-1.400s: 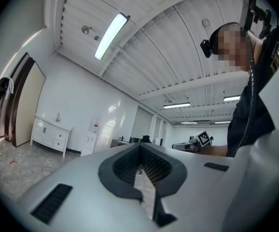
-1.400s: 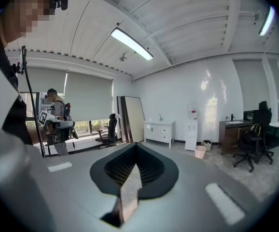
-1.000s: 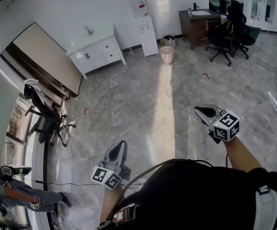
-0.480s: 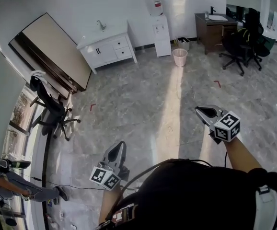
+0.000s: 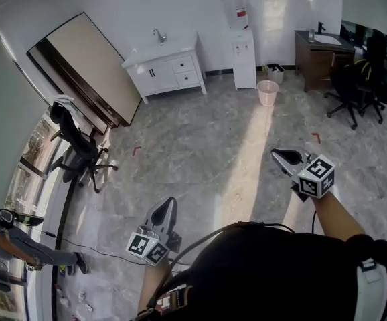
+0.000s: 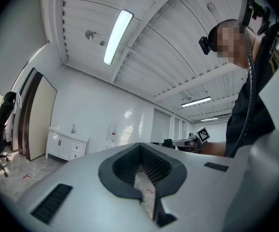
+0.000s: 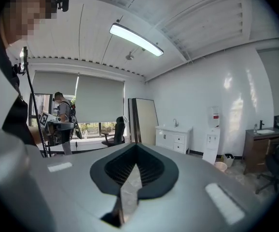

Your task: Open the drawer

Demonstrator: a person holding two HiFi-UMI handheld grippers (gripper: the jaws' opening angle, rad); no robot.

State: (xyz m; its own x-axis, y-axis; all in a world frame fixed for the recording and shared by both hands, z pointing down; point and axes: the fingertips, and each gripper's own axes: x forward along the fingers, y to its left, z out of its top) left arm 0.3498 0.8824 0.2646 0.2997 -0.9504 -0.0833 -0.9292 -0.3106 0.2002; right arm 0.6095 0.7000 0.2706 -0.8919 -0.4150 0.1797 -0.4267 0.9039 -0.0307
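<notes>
1. The fingers [image 6: 124,166] of my left gripper [image 5: 171,202] are closed against each other. Nothing sits between them.
2. The fingers [image 7: 151,169] of my right gripper [image 5: 276,154] are likewise closed tip to tip and hold nothing.
3. I hold both grippers out in front of my body, above the floor [image 5: 200,146]. They are well apart from each other. Each marker cube sits at the rear of its gripper, next to my forearm.
4. The floor is grey and marbled. A strip of sunlight runs across it between the two grippers.
5. The white sink cabinet [image 5: 155,80] stands against the far wall, ahead of my left gripper and well apart from both grippers. Its two drawers [image 5: 183,65] are stacked at the cabinet's right end. Both fronts sit flush and shut. Neither gripper touches them.
6. Just to the right of the cabinet stands a white water dispenser [image 5: 244,57], and a pink waste bin [image 5: 268,93] stands on the floor near it. Further right are a dark wood cabinet [image 5: 316,57] and black office chairs [image 5: 361,89].
7. To the left of the white cabinet, a large board [image 5: 90,65] leans on the wall. A black chair [image 5: 73,146] stands below it by the window. Another person [image 5: 9,239] shows at the left edge.
</notes>
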